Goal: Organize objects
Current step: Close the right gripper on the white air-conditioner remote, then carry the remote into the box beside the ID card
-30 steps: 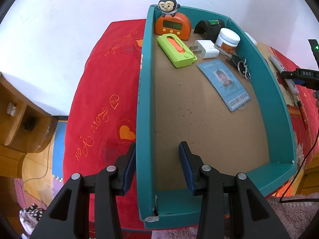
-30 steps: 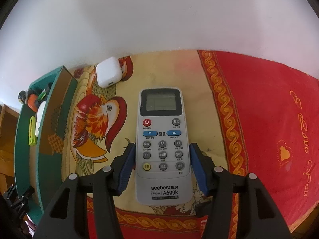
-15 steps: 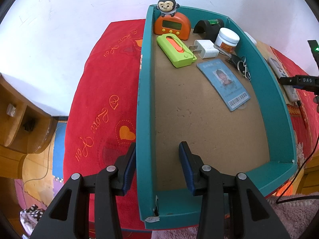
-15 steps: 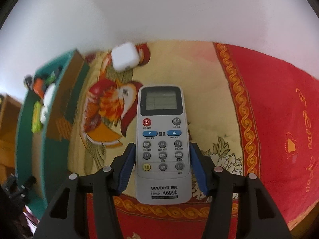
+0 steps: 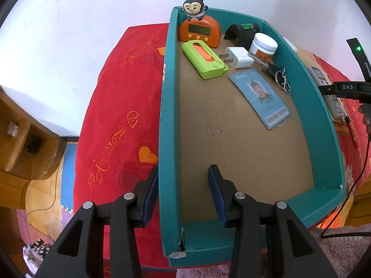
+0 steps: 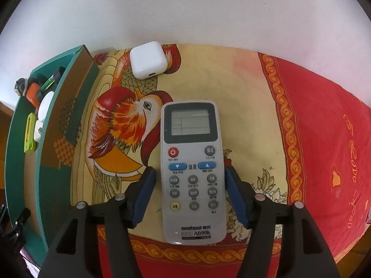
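Observation:
A teal box (image 5: 324,115) holds an orange clock with a monkey figure (image 5: 199,29), a green case (image 5: 204,60), a white charger (image 5: 238,57), a white jar (image 5: 264,46), keys (image 5: 281,76) and an ID card (image 5: 259,97). My left gripper (image 5: 183,183) is open and straddles the box's left wall near the front corner. My right gripper (image 6: 188,192) is open around a grey remote (image 6: 192,169), its pads beside both edges with small gaps. The remote lies on the patterned cloth. It also shows in the left wrist view (image 5: 324,85), right of the box.
A white earbud case (image 6: 148,60) lies on the cloth beyond the remote. The teal box (image 6: 46,139) stands left of it. Red bedding (image 6: 324,139) spreads to the right, a white wall behind. Wooden furniture (image 5: 20,139) stands at the left.
The right wrist view has shifted a little and come back. The remote stays between the right jaws, which look a touch wider. The left gripper and box have not moved.

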